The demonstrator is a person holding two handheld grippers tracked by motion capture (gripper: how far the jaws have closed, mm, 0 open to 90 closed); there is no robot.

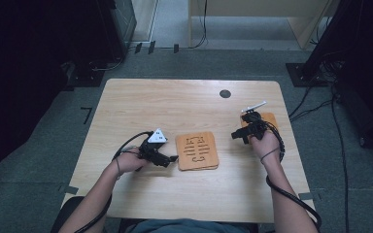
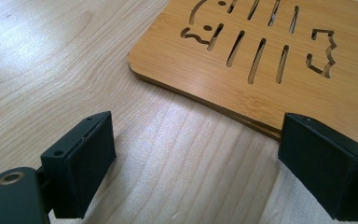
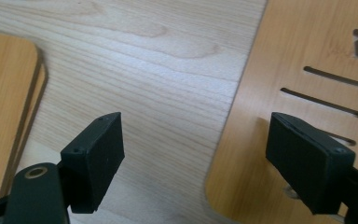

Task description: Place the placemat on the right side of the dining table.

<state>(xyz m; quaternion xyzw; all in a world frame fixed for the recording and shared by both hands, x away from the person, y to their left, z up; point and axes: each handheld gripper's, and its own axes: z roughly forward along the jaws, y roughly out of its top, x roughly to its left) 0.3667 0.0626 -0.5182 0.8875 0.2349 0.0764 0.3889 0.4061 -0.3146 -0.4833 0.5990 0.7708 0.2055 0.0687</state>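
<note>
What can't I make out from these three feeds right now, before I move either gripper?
- Small wooden board at the right: high view, mostly covered by the right gripper and hand.
- Centre slotted boards: the edge suggests a stack; the count is unclear, left gripper view.
- Left gripper: high view too small to tell whether it touches the boards.
- Dark disc on the table: too small to identify.
</note>
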